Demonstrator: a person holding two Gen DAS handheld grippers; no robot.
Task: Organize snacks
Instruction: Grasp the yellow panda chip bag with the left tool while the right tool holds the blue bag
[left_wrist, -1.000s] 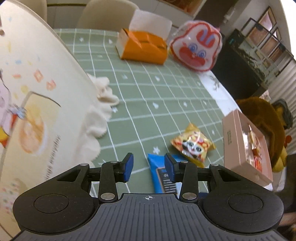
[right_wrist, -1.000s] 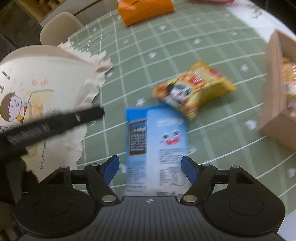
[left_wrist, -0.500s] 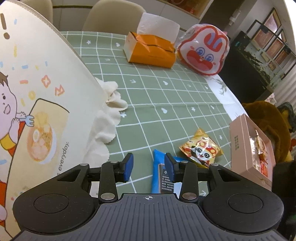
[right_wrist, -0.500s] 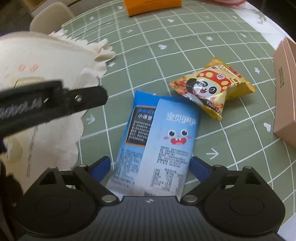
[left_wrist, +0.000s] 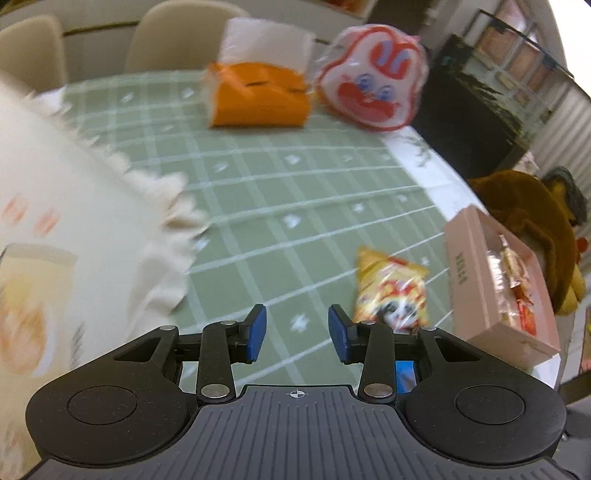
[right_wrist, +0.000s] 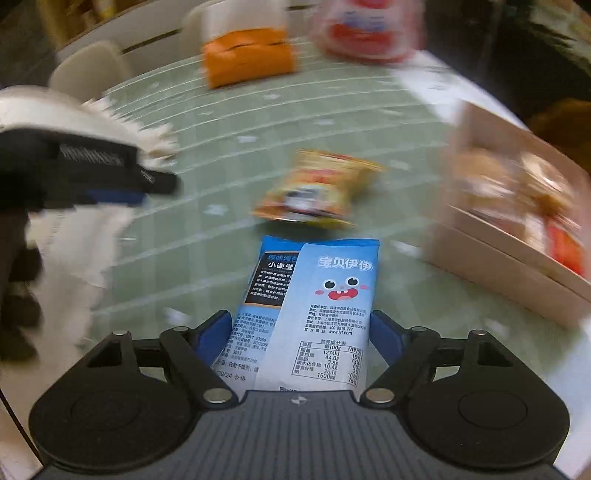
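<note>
A blue snack packet (right_wrist: 325, 295) with a cartoon face lies between the jaws of my right gripper (right_wrist: 301, 332); the jaws are closing and both pads touch its sides. It stays sharp while the table behind blurs. A sliver of the blue packet (left_wrist: 404, 374) shows under my left gripper (left_wrist: 297, 334), which is open over bare green tablecloth with nothing between its pads. A yellow panda snack bag (left_wrist: 391, 291) (right_wrist: 321, 188) lies just beyond. The pink box (left_wrist: 491, 295) (right_wrist: 517, 229) holding wrapped snacks stands to the right.
A cream cartoon-printed fabric bag (left_wrist: 74, 229) with a frilled edge fills the left. An orange tissue box (left_wrist: 258, 96) and a red-and-white rabbit-shaped bag (left_wrist: 369, 77) stand at the far side. Chairs are behind the table. A brown plush toy (left_wrist: 524, 221) sits past the right edge.
The right gripper's jaws have come in against the blue packet, and its view has swung up toward the far side. The left gripper shifted right; the fabric bag now fills less of its view.
</note>
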